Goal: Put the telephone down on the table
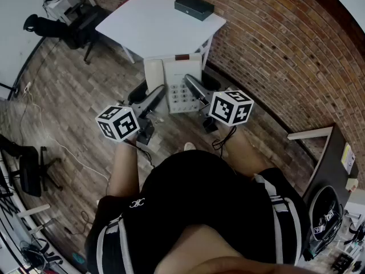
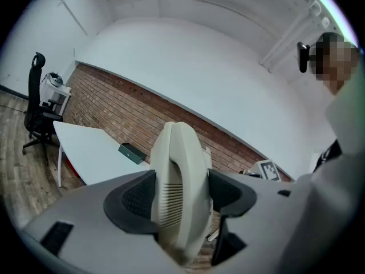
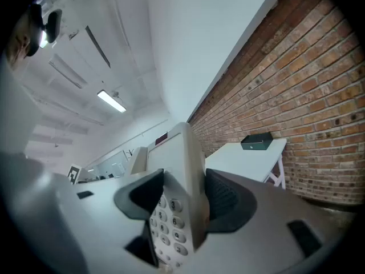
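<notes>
On the near side of the white surface (image 1: 148,21), not yet over it, the telephone (image 1: 181,73) hangs in the air above the wooden floor (image 1: 68,107), carried between two claws. The left claw (image 2: 181,194) is clamped across the handset (image 1: 153,76), its dark ribbed pads pressing on both flanks. The right claw (image 3: 183,196) is clamped on the opposite edge of the body, beside the keypad (image 1: 182,96). It looks like a rigid hard-plastic desk set, probably moderate in weight, and its smooth shell is likely to slide if the squeeze eases. The handset seems only to rest in its cradle, so it may be the weak point: a tilt or a bump at landing could shake it loose. A grip at both ends, as now, suits it best, with the base kept level so that it meets the surface flat. The telephone is cream or pale beige, with a rounded handset that has a grille of fine slots along one side. Its flat sloped face carries rows of pale numbered buttons, and a small dark window sits at the edge nearest the surface. At the far edge of the surface lies a black box (image 1: 194,7), well clear of a landing spot near its front.
</notes>
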The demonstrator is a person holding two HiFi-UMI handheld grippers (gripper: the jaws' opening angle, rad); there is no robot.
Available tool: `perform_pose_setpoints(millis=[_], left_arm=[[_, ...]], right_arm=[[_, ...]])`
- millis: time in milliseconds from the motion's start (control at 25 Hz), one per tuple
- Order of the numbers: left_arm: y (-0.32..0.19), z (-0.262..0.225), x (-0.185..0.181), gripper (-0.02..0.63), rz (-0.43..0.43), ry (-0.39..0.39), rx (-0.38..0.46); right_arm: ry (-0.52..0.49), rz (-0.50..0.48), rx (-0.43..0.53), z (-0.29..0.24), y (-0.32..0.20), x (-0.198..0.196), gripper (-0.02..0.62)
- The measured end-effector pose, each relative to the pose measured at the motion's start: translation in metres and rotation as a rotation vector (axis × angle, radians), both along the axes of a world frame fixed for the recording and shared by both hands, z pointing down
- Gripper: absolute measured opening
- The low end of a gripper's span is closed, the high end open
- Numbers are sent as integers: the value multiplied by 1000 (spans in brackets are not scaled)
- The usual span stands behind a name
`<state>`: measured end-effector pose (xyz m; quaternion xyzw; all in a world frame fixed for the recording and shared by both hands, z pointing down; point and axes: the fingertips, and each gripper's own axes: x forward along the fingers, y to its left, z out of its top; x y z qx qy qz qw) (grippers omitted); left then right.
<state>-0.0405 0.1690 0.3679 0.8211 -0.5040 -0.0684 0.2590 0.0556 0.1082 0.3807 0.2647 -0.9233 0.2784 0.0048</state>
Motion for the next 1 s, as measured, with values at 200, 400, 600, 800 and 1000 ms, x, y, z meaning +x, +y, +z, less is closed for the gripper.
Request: perform_pose_setpoints(millis=[200, 400, 600, 800, 1000], left_arm=[[-2, 2, 0, 291, 1, -1, -9], [-7, 3, -4, 291, -5, 1, -14], [-12, 0, -4, 291, -3, -15, -7], [-21, 2, -1, 290, -8, -7, -3], [-31, 6, 10, 290, -21, -9, -4]], right_arm=[[3, 4, -9, 2, -2, 0, 213], [0, 0, -20, 4, -8, -5, 213], [-18, 11, -29, 3, -11, -6, 214], [-14, 7, -24, 3, -22, -3, 215], [-11, -7, -21, 6, -33, 7, 215]])
